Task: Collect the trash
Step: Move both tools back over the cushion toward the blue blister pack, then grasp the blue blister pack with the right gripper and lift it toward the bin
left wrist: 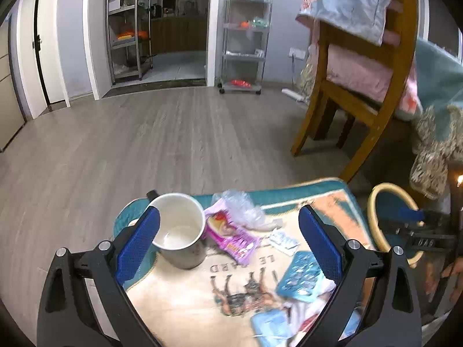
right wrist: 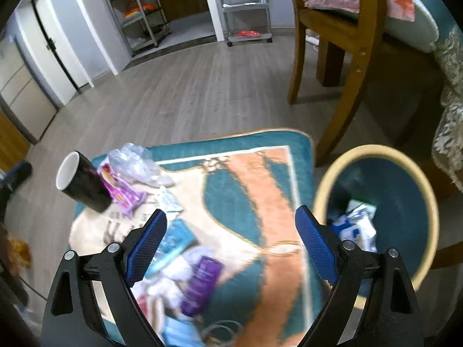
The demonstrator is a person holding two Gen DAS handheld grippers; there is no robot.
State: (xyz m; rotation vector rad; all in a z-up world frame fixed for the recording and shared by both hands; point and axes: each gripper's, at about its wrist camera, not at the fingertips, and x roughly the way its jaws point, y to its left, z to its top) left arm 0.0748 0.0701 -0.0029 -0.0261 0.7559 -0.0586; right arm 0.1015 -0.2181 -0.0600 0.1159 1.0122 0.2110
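Trash lies on a small patterned table top (left wrist: 185, 297): a pink wrapper (left wrist: 231, 238), clear crumpled plastic (left wrist: 243, 208), a white blister pack (left wrist: 283, 241) and a teal packet (left wrist: 302, 277). My left gripper (left wrist: 228, 245) is open above them, beside a mug (left wrist: 179, 231). My right gripper (right wrist: 230, 248) is open and empty over the table (right wrist: 277, 190), near a purple packet (right wrist: 202, 286) and the pink wrapper (right wrist: 121, 190). A round bin (right wrist: 324, 190) with trash inside (right wrist: 357, 225) stands at the right; it also shows in the left wrist view (left wrist: 373, 211).
A wooden chair (left wrist: 356, 92) with cloths stands behind the bin, next to a draped table (left wrist: 439, 92). Metal shelf racks (left wrist: 246, 40) stand along the far wall. Grey wood floor (left wrist: 144, 138) stretches beyond the table. The black mug (right wrist: 82, 182) sits at the table's left edge.
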